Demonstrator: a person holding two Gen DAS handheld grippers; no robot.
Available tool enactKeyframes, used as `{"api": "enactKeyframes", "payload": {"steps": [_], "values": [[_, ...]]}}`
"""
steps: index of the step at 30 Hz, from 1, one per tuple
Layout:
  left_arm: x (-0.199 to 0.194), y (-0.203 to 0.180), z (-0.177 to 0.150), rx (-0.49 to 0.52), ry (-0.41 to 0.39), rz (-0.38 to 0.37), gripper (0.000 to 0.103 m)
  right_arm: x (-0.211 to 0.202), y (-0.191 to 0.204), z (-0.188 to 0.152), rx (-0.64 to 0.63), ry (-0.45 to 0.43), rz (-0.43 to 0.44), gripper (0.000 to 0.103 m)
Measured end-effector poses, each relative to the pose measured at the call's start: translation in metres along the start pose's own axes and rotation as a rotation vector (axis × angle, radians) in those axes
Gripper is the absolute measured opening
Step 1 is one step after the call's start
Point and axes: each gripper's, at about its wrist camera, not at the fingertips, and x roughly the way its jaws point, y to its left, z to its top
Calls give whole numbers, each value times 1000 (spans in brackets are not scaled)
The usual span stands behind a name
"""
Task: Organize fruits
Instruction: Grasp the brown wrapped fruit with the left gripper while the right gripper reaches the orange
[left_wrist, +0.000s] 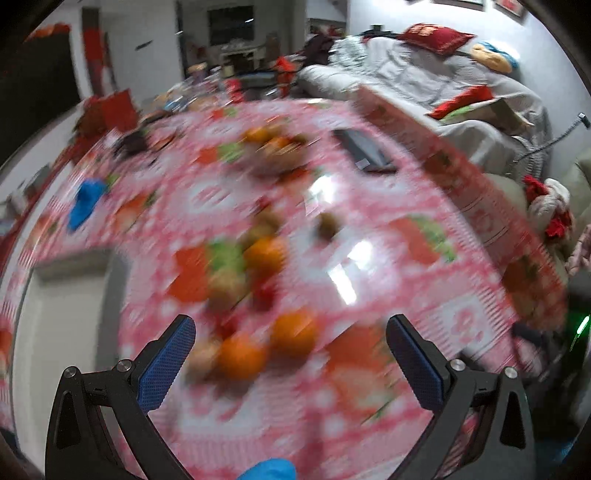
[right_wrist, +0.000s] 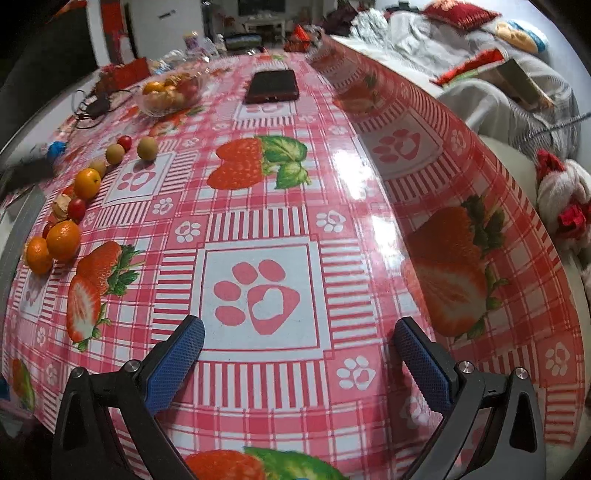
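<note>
Right wrist view shows a clear bowl (right_wrist: 168, 96) of tangerines at eleven o'clock and loose tangerines (right_wrist: 62, 240), longans (right_wrist: 147, 148) and cherry tomatoes (right_wrist: 77, 208) strung along nine o'clock, crisp where the left view blurs them, both right gripper (right_wrist: 297, 343) and left gripper (left_wrist: 291, 341) spread wide, empty.

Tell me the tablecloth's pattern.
Tablecloth: red-and-white plaid with strawberries and paw prints; clearest in the right wrist view.
</note>
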Motion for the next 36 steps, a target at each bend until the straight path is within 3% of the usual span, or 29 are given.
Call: {"api": "enactKeyframes", "payload": {"steps": [6,11,17,25,31,36], "values": [[18,51,-58,-92,115,-4,103,-13,25,-9,14,1,103,103],[23,67,-78,-58,85,66,103,-16,50,-16,-40,11,117,103],[38,85,-62,-78,79,68,103,-15,71,-16,-84,24,134,103],[55,56,-37,-33,96,42,103,-11,80,-16,-127,35,90,103],[62,59,-33,-41,70,-11,103,-11,84,-16,-147,37,75,103],[64,59,-26,-45,129,-14,101,-10,87,-13,-154,35,79,103]]}}
